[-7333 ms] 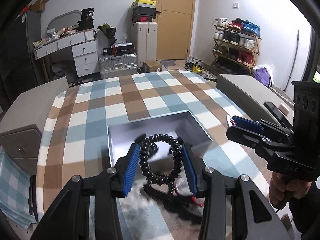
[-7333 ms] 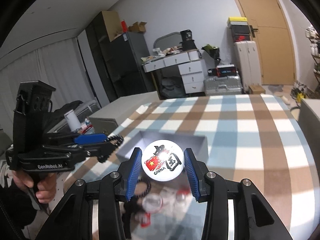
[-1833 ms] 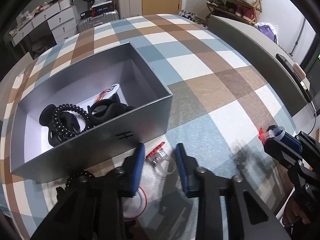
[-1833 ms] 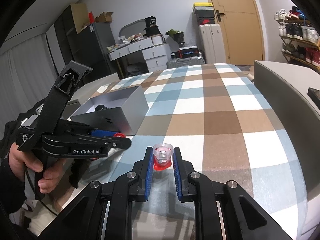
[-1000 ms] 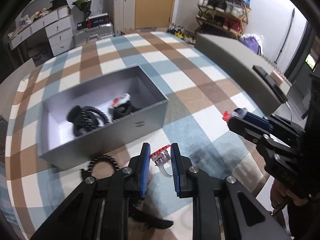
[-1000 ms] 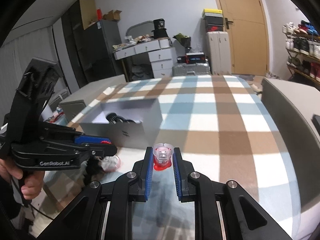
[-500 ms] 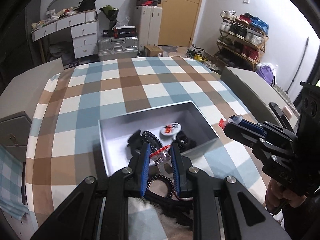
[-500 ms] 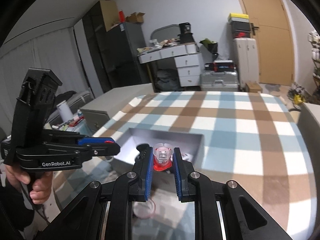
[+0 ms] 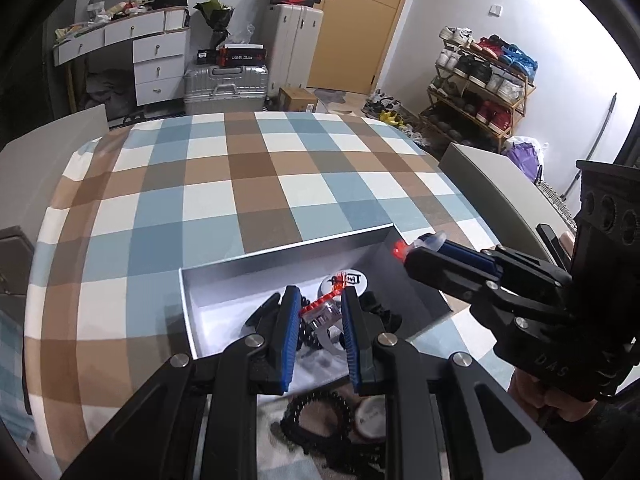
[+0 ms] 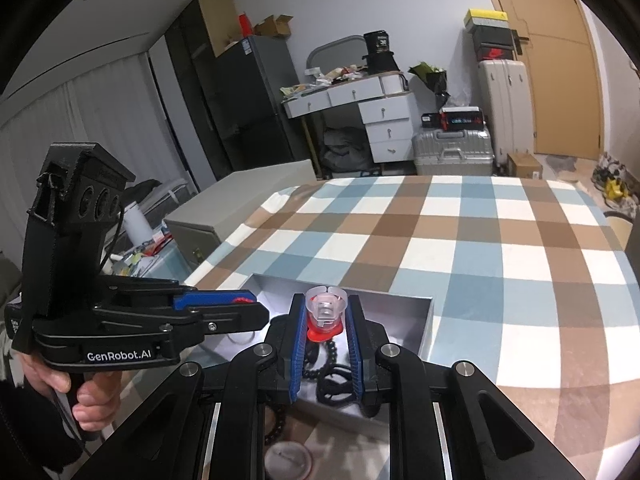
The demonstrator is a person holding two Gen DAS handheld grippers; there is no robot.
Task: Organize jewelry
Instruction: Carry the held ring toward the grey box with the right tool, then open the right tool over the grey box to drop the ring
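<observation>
Pinching a clear red-based ring (image 10: 325, 312), the right hand-held gripper (image 10: 325, 344) hangs above the box (image 10: 424, 328).

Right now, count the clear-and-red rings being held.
2. One ring in the left gripper, one ring in the right gripper, both over the box. Others may be hidden.

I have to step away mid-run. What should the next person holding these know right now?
Left hand-held gripper: shut on a clear ring with red top, above the grey box.
Right hand-held gripper: shut on a second clear and red ring, also over the box.
Done: black beaded bracelet and round badge lie in the box.
Left: drop both rings in; another black bracelet and a round piece remain on the checked cloth.
</observation>
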